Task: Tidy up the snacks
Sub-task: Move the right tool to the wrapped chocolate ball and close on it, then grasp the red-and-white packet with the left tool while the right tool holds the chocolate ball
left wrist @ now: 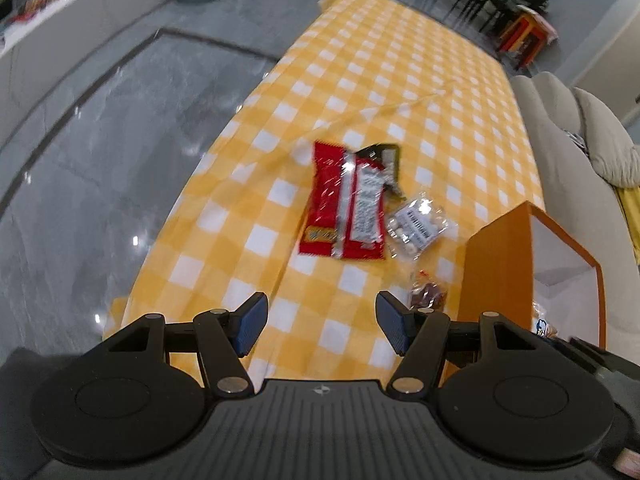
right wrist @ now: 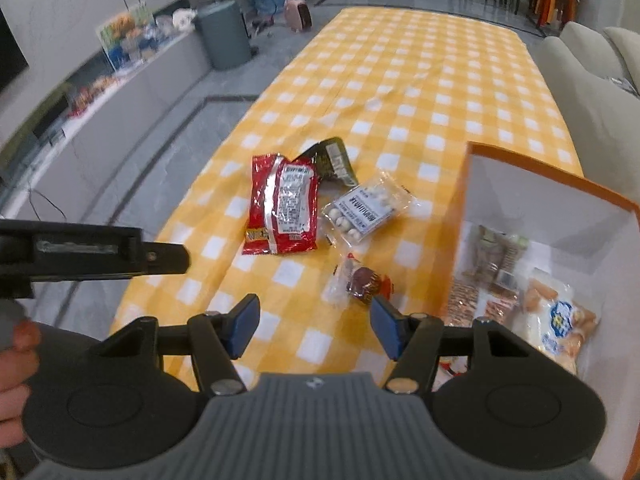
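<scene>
Both the left gripper (left wrist: 318,326) and right gripper (right wrist: 314,326) are held spread and empty above the checked tablecloth (left wrist: 400,80), near the red packet (right wrist: 282,210).

From where I sit, the counter (right wrist: 400,80) stretches away ahead, with floor (right wrist: 168,152) along its left edge and a sofa (right wrist: 592,92) along its right. On the near half lies a cluster of snacks: a large flat packet (right wrist: 282,212) on the left, its far right corner overlapping a second packet (right wrist: 332,158) behind it. Just right of the large packet lies a small bag of round pieces (right wrist: 366,212), and nearer to me a small wrapped snack (right wrist: 358,280). The box (right wrist: 460,216) stands at the right, just beside that snack; inside it lie several packets (right wrist: 560,320), though I think the blur hides how many.
</scene>
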Motion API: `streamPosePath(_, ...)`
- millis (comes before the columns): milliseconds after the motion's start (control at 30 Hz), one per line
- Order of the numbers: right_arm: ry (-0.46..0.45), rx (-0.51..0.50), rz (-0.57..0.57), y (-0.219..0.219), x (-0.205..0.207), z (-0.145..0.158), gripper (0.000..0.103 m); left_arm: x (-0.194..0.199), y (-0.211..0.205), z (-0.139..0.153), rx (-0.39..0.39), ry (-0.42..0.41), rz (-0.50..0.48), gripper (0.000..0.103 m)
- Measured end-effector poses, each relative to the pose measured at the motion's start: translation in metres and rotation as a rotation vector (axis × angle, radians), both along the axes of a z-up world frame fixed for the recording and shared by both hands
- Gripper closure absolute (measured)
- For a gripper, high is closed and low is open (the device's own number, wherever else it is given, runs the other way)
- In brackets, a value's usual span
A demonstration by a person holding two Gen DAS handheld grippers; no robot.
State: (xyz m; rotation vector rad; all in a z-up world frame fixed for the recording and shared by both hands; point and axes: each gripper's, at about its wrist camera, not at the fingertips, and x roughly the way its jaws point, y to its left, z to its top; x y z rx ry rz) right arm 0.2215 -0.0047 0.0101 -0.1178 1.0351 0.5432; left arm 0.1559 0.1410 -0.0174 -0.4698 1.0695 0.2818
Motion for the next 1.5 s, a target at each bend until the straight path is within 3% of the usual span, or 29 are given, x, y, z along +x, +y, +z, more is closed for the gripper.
streamPosePath(267,0.068,-0.228,-0.006,0.048,0.046,-0.045,0.042,-0.004,0.022,-0.009,-0.05,0.012,0.038,0.03)
streamPosePath(500,0.07,-0.398,-0.049,0.07,0.068,-0.08,0.042,-0.007,0.035,-0.01,-0.065,0.019,0.051,0.03)
streamPosePath(633,0.075,-0.431,-0.042,0.074,0.069,-0.095,0.043,-0.008,0.041,-0.013,-0.074,0.026,0.064,0.03)
streamPosePath(700,0.053,-0.45,-0.028,0.076,0.069,-0.102,0.049,-0.008,0.042,-0.013,-0.072,0.029,0.067,0.03)
streamPosePath(767,0.039,-0.457,-0.039,0.075,0.067,-0.105,0.059,-0.009,0.042,-0.013,-0.071,0.026,0.067,0.03)
streamPosePath(1167,0.064,-0.426,-0.002,0.064,0.061,-0.106,0.06,-0.004,0.029,-0.013,-0.05,0.041,0.044,0.03)
streamPosePath(1500,0.043,-0.275,0.02,0.054,0.037,-0.089,0.063,0.006,0.017,-0.017,0.02,0.009,0.007,0.03)
